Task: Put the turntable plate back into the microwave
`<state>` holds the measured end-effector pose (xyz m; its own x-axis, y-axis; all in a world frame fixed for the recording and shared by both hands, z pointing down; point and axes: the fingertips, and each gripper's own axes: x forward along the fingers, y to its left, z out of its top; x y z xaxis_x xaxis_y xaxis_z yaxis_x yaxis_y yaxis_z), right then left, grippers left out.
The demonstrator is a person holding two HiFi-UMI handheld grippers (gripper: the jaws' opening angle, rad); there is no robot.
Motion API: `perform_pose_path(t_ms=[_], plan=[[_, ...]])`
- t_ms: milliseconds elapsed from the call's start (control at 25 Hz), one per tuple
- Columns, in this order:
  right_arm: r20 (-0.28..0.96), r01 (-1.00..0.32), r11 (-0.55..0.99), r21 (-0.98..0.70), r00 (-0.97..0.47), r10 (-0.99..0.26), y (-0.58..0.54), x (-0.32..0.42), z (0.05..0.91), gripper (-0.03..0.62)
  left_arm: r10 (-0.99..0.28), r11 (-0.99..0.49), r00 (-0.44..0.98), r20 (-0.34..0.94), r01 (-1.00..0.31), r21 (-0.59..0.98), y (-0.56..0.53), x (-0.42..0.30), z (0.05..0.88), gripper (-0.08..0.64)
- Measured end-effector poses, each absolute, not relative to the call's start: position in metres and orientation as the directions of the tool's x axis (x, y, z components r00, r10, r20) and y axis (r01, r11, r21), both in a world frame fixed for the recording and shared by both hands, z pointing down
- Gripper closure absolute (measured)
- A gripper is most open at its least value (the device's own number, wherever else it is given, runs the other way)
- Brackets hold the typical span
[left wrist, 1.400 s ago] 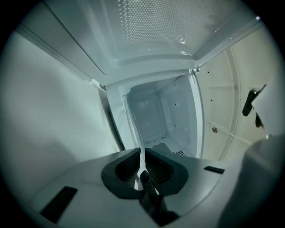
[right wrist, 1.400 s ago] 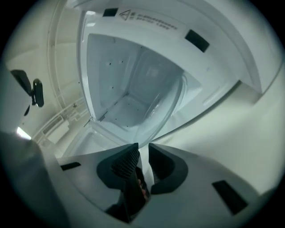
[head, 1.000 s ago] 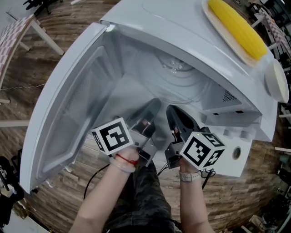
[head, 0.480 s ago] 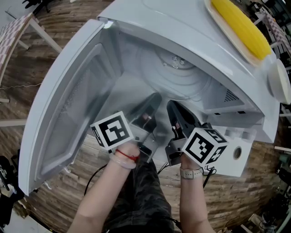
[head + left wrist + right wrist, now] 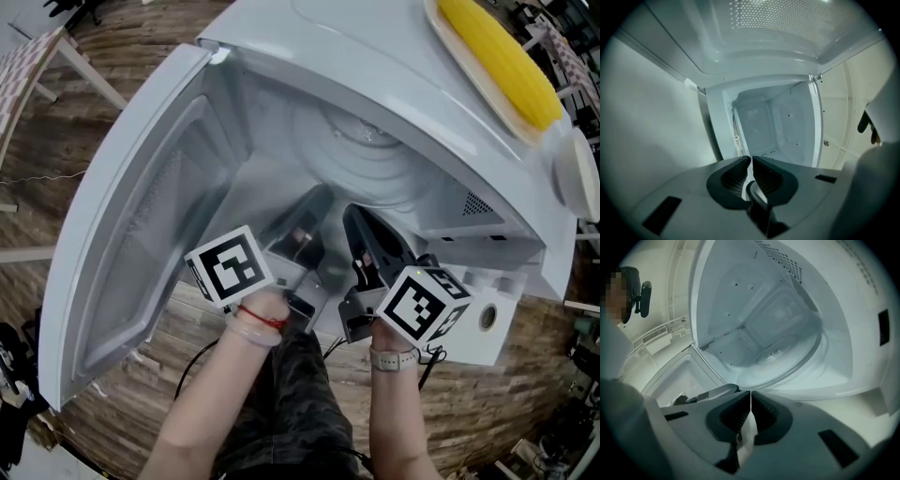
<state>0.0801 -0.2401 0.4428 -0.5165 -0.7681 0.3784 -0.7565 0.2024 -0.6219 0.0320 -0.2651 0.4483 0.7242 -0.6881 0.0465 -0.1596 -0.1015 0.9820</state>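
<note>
The clear glass turntable plate (image 5: 370, 164) hangs tilted inside the open white microwave (image 5: 309, 56), its centre hub toward the back wall. My left gripper (image 5: 314, 204) and right gripper (image 5: 354, 217) sit side by side at the plate's near rim, both shut on it. In the right gripper view the plate (image 5: 787, 350) spreads out ahead of the shut right gripper (image 5: 750, 397), filling the cavity mouth. The left gripper (image 5: 751, 161) shows its jaws closed on a thin pale edge, with the cavity's back corner beyond. The cavity floor under the plate is hidden.
The microwave door (image 5: 141, 216) swings wide open to the left. On top of the oven lie a yellow corn cob (image 5: 497, 56) on a tray and a white dish (image 5: 577, 173). The control knob (image 5: 487, 316) is at the right. A table (image 5: 37, 66) stands far left on the wooden floor.
Both grippers and the plate have edged slightly deeper into the cavity; the plate's hub sits a little higher in the view. Both grips are unchanged.
</note>
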Motion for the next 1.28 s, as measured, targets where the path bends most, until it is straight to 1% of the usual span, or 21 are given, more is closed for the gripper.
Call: perform_pose_path(t_ms=[80, 160, 320, 520, 680, 800, 920, 1040, 1280], plan=[[0.374, -0.750, 0.197, -0.632, -0.518, -0.770, -0.241, 0.077, 0.442, 0.566, -0.697, -0.098, 0.716, 0.037, -0.146, 0.984, -0.267, 0.030, 0.447, 0.515], [0.374, -0.739, 0.190, -0.647, -0.524, -0.765, -0.242, 0.073, 0.444, 0.566, -0.711, -0.098, 0.701, 0.045, -0.163, 0.982, -0.270, 0.026, 0.447, 0.515], [0.413, -0.744, 0.172, -0.646, -0.530, -0.740, -0.242, 0.063, 0.452, 0.568, -0.726, -0.105, 0.685, 0.058, -0.194, 0.975, -0.274, 0.015, 0.449, 0.515], [0.394, -0.727, 0.189, -0.660, -0.549, -0.737, -0.244, 0.058, 0.454, 0.568, -0.718, -0.101, 0.693, 0.066, -0.198, 0.975, -0.269, 0.014, 0.448, 0.515], [0.417, -0.751, 0.185, -0.634, -0.534, -0.736, -0.242, 0.061, 0.456, 0.568, -0.701, -0.153, 0.711, 0.056, -0.226, 0.962, -0.267, 0.016, 0.443, 0.515], [0.402, -0.746, 0.193, -0.637, -0.535, -0.743, -0.238, 0.060, 0.454, 0.568, -0.694, -0.171, 0.717, 0.060, -0.245, 0.954, -0.262, 0.016, 0.442, 0.515], [0.408, -0.770, 0.187, -0.610, -0.507, -0.759, -0.232, 0.065, 0.454, 0.568, -0.683, -0.211, 0.726, 0.072, -0.291, 0.933, -0.256, 0.018, 0.441, 0.515], [0.386, -0.779, 0.193, -0.597, -0.489, -0.782, -0.229, 0.070, 0.449, 0.568, -0.682, -0.263, 0.727, 0.083, -0.349, 0.899, -0.249, 0.023, 0.439, 0.515], [0.344, -0.826, 0.204, -0.526, -0.426, -0.837, -0.216, 0.077, 0.440, 0.566, -0.715, -0.379, 0.692, 0.103, -0.507, 0.774, -0.237, 0.024, 0.431, 0.515]])
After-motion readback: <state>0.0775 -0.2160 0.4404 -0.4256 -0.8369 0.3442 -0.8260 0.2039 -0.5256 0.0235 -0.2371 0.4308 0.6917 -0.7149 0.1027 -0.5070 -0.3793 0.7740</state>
